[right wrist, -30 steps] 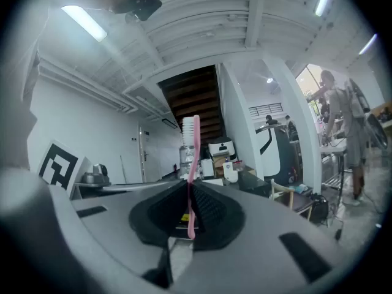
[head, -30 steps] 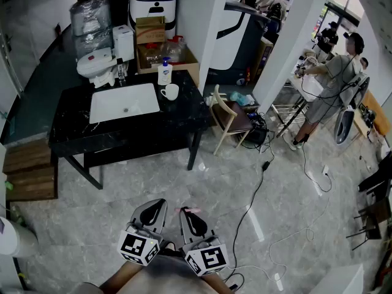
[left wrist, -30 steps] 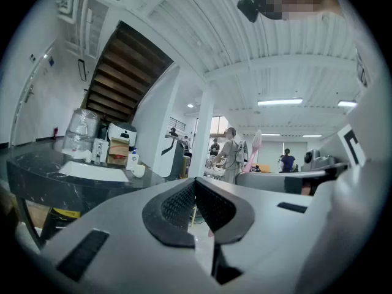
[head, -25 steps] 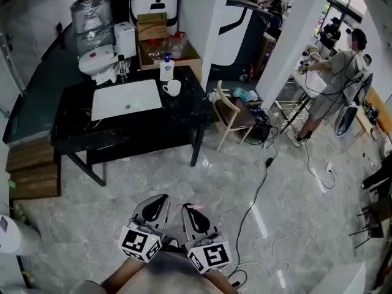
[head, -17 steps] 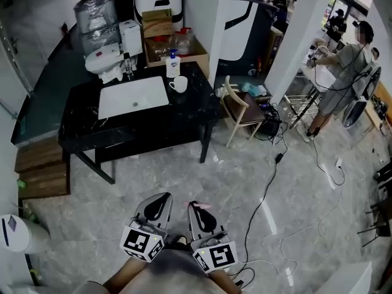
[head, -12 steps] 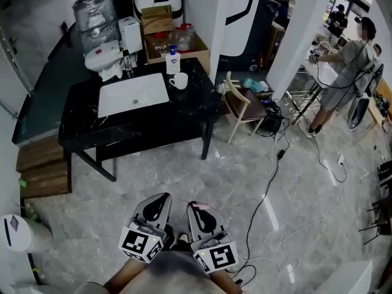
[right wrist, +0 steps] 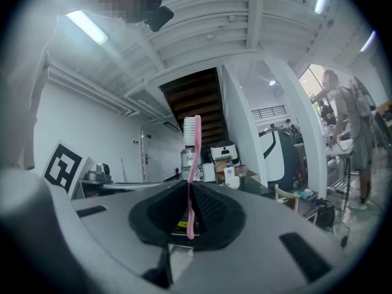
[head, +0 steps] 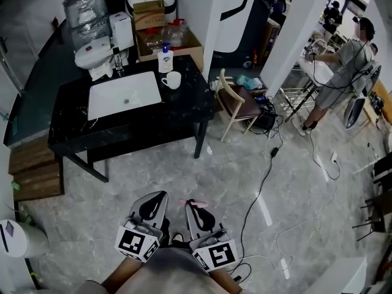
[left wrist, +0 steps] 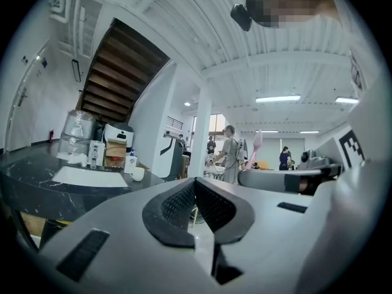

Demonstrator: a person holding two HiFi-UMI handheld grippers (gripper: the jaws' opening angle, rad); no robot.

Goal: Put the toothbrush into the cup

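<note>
Toothbrush in transit: the right gripper (head: 195,206) has its jaws clenched on a slim pink plastic toothbrush (right wrist: 192,176). The brush stands upright across the jaws, with its white bristle head on top and its long axis vertical. The left gripper (left wrist: 196,185), just beside it, has its jaws pressed together on nothing. The small white handled cup (head: 171,80) stands on the far right part of the black marble worktop (head: 128,130), beside the white rectangular sink (head: 122,94). It is well apart from both grippers, straight ahead and slightly left across the grey stone floor (head: 245,164). The brush-carrying right hand likely needs a long level approach, then a downward tip. Against the frame a second earlier, the grip and side-by-side pose are unchanged, and the worktop sits slightly higher in the head view.
</note>
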